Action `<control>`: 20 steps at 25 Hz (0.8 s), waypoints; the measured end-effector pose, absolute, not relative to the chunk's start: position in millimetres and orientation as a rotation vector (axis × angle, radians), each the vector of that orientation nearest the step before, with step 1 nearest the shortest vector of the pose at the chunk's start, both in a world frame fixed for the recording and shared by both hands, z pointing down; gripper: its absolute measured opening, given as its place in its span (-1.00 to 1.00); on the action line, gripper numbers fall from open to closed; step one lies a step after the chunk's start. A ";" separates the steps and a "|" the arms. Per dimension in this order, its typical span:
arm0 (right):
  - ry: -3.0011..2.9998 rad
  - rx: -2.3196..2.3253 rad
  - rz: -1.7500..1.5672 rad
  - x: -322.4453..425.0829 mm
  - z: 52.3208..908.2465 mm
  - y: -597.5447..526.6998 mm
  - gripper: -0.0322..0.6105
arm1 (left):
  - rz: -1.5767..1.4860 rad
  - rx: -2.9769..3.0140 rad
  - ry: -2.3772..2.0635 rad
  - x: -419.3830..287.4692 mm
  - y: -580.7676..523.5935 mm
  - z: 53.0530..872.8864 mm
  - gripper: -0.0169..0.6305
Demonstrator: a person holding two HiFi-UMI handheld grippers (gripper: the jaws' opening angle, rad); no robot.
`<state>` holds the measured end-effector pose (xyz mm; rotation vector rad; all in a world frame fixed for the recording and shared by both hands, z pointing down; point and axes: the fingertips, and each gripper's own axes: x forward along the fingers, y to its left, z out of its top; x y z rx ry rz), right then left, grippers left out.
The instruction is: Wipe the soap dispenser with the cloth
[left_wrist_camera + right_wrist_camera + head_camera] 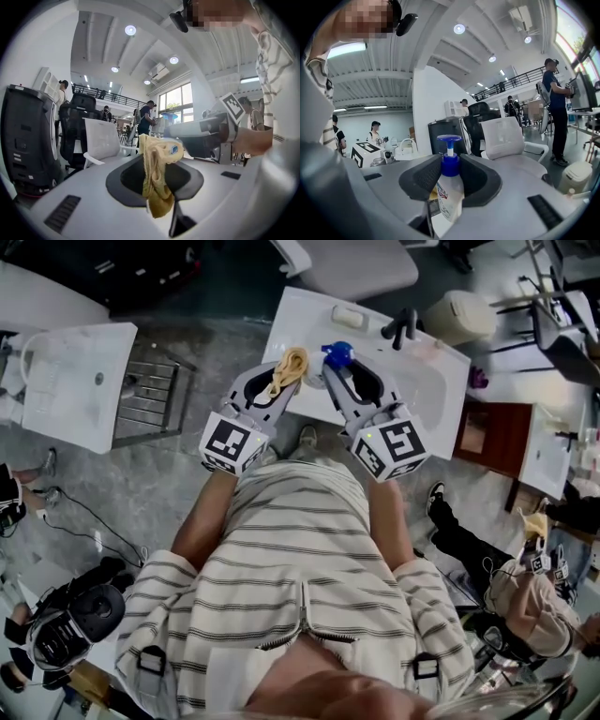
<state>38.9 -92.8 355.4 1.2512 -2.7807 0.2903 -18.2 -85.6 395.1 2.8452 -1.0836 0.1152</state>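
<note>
My right gripper point(339, 367) is shut on a clear soap dispenser point(449, 194) with a blue pump top point(337, 353), held upright above the white sink point(441, 390). In the right gripper view the bottle stands between the dark jaw pads, its pump point(449, 139) sticking up. My left gripper point(286, 371) is shut on a crumpled yellow cloth point(289, 369), which hangs bunched from the jaws point(157, 178). The two grippers are held side by side, close together, the cloth just left of the dispenser and apart from it. The right gripper's body point(206, 136) shows in the left gripper view.
A black tap point(401, 329) and a white soap bar point(347, 317) sit on the sink's far rim. A second white basin point(70, 381) lies to the left beside a metal rack point(150, 395). People stand around, one seated at the lower right point(525, 587). A white chair point(101, 140) is ahead.
</note>
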 end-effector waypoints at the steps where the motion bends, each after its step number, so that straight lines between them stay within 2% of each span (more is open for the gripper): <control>1: -2.776 1.261 0.286 38.2 355.6 -93.3 -0.51 | 0.115 2.840 -1.099 -18.7 -85.2 395.3 -0.67; 10: -2.753 1.349 0.316 41.0 359.6 -95.7 -0.51 | 0.110 2.842 -1.139 -17.5 -73.9 396.6 -0.67; 20: -2.755 1.381 0.331 44.3 362.7 -96.2 -0.51 | 0.113 2.867 -0.974 7.5 -48.8 410.7 -0.68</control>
